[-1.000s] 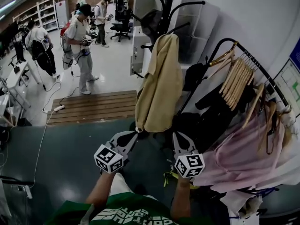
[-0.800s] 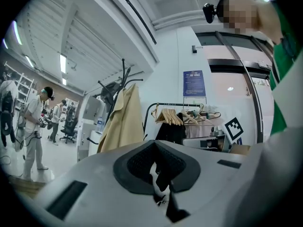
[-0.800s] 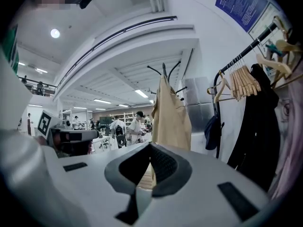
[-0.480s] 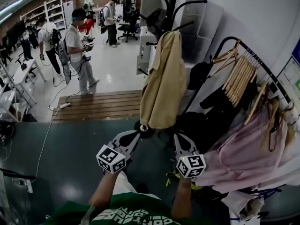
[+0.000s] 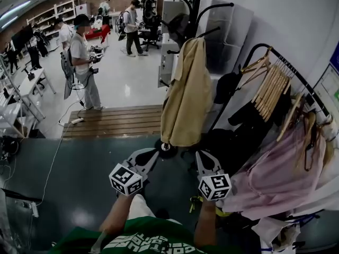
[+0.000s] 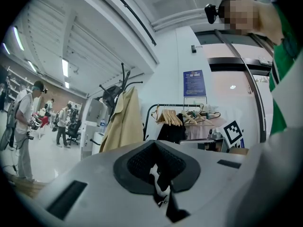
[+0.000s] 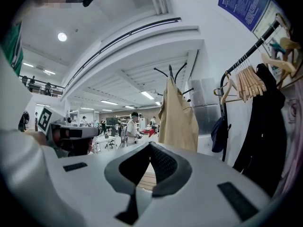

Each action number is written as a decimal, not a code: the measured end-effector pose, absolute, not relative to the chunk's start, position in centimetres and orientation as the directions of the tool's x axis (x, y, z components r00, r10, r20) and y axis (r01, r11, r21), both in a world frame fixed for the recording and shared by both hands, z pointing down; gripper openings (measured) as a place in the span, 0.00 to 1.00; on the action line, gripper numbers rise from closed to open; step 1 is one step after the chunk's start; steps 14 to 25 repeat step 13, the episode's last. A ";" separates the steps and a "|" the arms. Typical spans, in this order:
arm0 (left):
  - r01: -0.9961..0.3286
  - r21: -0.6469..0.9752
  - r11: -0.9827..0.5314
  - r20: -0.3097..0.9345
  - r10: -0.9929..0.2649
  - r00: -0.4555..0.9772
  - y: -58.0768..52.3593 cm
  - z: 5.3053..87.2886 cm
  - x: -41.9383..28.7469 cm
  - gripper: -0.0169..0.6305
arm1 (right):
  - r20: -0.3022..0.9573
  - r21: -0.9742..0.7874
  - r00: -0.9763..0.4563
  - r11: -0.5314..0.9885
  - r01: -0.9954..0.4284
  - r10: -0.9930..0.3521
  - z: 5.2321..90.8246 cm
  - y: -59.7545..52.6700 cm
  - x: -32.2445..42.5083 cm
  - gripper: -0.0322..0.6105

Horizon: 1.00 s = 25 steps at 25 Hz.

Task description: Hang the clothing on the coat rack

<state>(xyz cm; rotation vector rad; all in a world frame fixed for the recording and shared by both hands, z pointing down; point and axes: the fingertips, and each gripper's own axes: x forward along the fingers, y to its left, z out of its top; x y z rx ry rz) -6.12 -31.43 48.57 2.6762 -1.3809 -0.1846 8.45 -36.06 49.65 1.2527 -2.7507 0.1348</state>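
Note:
A tan coat (image 5: 185, 99) hangs from a hook of the black coat rack (image 5: 197, 8), reaching down almost to the rack's round base (image 5: 167, 149). The coat also shows in the left gripper view (image 6: 124, 122) and the right gripper view (image 7: 179, 119). My left gripper (image 5: 153, 153) is held low, just below and left of the coat's hem, apart from it. My right gripper (image 5: 200, 155) is low too, just right of the hem. Both have their jaws shut with nothing between them, as their own views show for the left gripper (image 6: 158, 181) and the right gripper (image 7: 144, 174).
To the right stands a black garment rail (image 5: 286, 70) with wooden hangers (image 5: 270, 86), dark clothes (image 5: 246, 123) and pink clothing (image 5: 275, 176). A wooden platform (image 5: 114, 120) lies behind the rack. A person (image 5: 82, 57) stands at the back left; a cable (image 5: 53, 157) crosses the floor.
The head view has drifted slightly, so the coat and rack sit a little further right. The person at the back has stepped away. Both grippers stay low and shut.

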 end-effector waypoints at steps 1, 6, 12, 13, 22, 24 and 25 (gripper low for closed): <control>-0.801 0.165 -0.575 -0.050 -0.816 0.575 -31.4 48.6 -6.1 0.02 | 0.141 -0.033 -0.652 0.655 -0.755 -0.745 49.7 -36.1 8.4 0.06; -0.804 0.159 -0.573 -0.041 -0.817 0.575 -31.3 48.6 -6.4 0.02 | 0.129 -0.035 -0.654 0.655 -0.754 -0.746 49.2 -36.3 7.8 0.06; -0.801 0.158 -0.577 -0.047 -0.815 0.578 -31.3 48.4 -6.5 0.02 | 0.141 -0.030 -0.641 0.644 -0.765 -0.754 49.6 -36.8 7.6 0.06; -0.798 0.159 -0.581 -0.051 -0.812 0.581 -31.4 48.4 -6.5 0.02 | 0.146 -0.030 -0.637 0.641 -0.767 -0.757 49.7 -36.9 7.6 0.06; -0.798 0.159 -0.581 -0.051 -0.812 0.581 -31.4 48.4 -6.5 0.02 | 0.146 -0.030 -0.637 0.641 -0.767 -0.757 49.7 -36.9 7.6 0.06; -0.798 0.159 -0.581 -0.051 -0.812 0.581 -31.4 48.4 -6.5 0.02 | 0.146 -0.030 -0.637 0.641 -0.767 -0.757 49.7 -36.9 7.6 0.06; -0.798 0.159 -0.581 -0.051 -0.812 0.581 -31.4 48.4 -6.5 0.02 | 0.146 -0.030 -0.637 0.641 -0.767 -0.757 49.7 -36.9 7.6 0.06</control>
